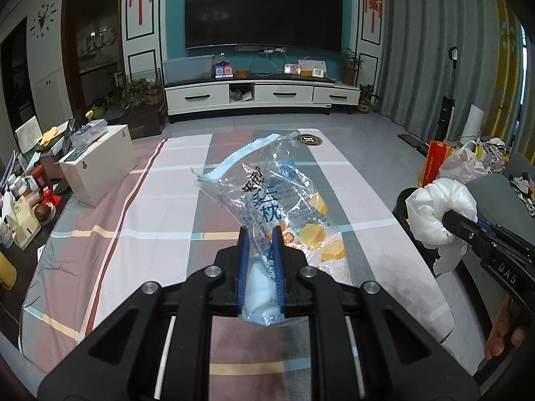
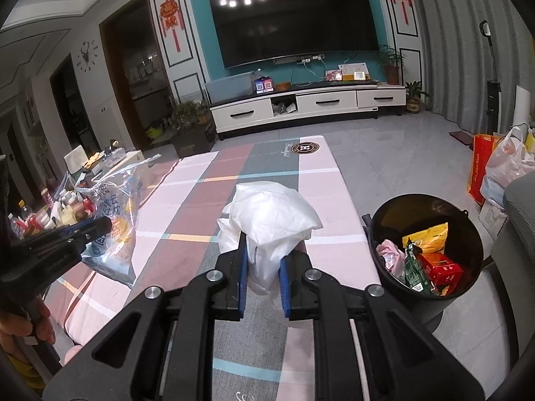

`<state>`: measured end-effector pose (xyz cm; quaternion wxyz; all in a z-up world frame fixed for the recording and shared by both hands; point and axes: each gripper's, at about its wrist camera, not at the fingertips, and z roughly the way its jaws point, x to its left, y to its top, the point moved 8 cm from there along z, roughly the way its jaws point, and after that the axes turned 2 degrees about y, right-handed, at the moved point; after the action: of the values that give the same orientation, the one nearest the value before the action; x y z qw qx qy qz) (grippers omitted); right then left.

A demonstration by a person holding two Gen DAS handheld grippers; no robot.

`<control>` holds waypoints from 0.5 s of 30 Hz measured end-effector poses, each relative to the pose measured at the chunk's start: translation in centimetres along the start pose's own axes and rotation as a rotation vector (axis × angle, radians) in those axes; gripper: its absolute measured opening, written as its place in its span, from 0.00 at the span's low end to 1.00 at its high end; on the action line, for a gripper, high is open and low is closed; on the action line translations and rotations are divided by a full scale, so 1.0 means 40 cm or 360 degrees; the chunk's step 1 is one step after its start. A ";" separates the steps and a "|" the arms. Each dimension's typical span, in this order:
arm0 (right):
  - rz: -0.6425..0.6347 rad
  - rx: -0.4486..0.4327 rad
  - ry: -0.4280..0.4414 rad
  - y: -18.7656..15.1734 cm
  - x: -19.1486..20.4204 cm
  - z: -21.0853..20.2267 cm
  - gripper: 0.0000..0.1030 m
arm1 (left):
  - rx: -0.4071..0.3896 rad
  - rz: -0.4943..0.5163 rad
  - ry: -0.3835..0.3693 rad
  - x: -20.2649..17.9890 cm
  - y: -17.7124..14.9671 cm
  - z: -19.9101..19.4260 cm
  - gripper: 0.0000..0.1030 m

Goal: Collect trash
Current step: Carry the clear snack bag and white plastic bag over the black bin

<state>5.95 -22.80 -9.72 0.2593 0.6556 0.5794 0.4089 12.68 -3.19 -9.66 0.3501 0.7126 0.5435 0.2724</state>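
My left gripper point(image 1: 260, 234) is shut on a clear snack bag point(image 1: 277, 197) printed with blue characters and yellow cake pieces, held up above the checked tablecloth point(image 1: 140, 234). The same snack bag point(image 2: 115, 220) shows at the left of the right wrist view, with the left gripper point(image 2: 97, 229) clamped on it. My right gripper point(image 2: 264, 254) is shut on a crumpled white plastic bag point(image 2: 271, 214), lifted over the cloth. That white plastic bag point(image 1: 438, 210) and the right gripper point(image 1: 449, 217) appear at the right edge of the left wrist view. A black trash bin point(image 2: 468, 234) stands to the right of the table, holding several wrappers.
The tablecloth point(image 2: 187, 220) covers a long table running toward a white TV cabinet point(image 2: 301, 103). A white box point(image 1: 100, 163) and cluttered bottles point(image 1: 30, 193) crowd the left side. Orange and plastic shopping bags point(image 2: 495, 167) sit on the floor at the right, beside a grey sofa arm point(image 2: 521, 197).
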 end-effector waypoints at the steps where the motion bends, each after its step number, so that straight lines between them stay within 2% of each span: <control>1: 0.0002 -0.0004 -0.0003 0.000 0.001 -0.004 0.16 | -0.0003 0.0009 -0.0002 -0.007 -0.001 -0.002 0.15; 15: 0.0099 -0.0079 -0.0072 -0.004 -0.085 -0.073 0.16 | -0.0033 0.0174 -0.0076 -0.138 0.016 -0.016 0.15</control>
<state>3.44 -26.47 -9.08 0.2758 0.6758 0.5423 0.4161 11.12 -8.51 -8.82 0.3550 0.7439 0.4923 0.2797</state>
